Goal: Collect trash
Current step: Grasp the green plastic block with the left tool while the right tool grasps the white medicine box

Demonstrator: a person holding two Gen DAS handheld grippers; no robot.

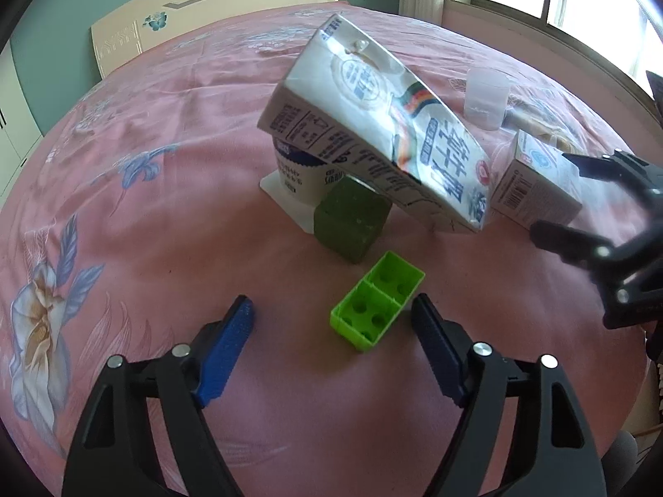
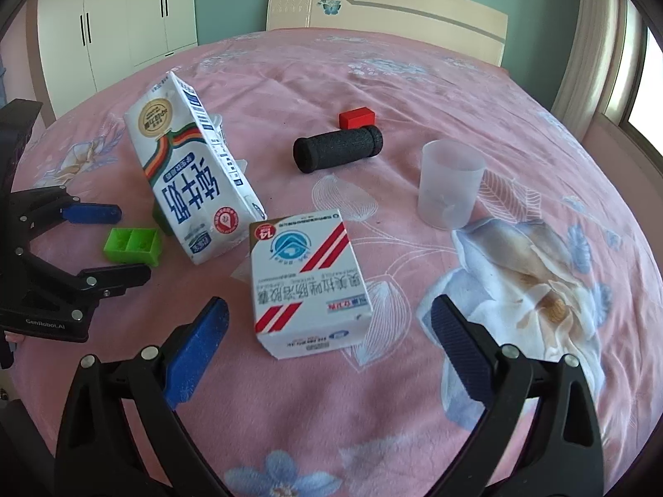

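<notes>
Two handheld claws angle steeply down over a bed covered by a pink floral sheet (image 2: 476, 83), with litter scattered across it. The left claw (image 1: 331, 323) has its blue-padded fingers spread apart, nothing pressed between them; a small bright green plastic tray with two compartments (image 1: 377, 306) lies on the sheet between the tips, nearer the right-hand finger but not touching it that I can tell. Just beyond the tray sits a dark green cube (image 1: 352, 227), and a tall white milk carton with a rainbow stripe (image 1: 373, 128) leans tilted over the cube and a white yoghurt pot (image 1: 296, 174) behind it.

The right claw (image 2: 329, 314) is open wide and empty, with a flat white medicine box with red diagonal stripes (image 2: 306, 281) lying on the sheet between its fingertips, clear of both pads. Farther off are a frosted translucent plastic cup (image 2: 449, 184) standing upright, a black foam cylinder (image 2: 337, 147) on its side and a small red block (image 2: 356, 118) just behind it
</notes>
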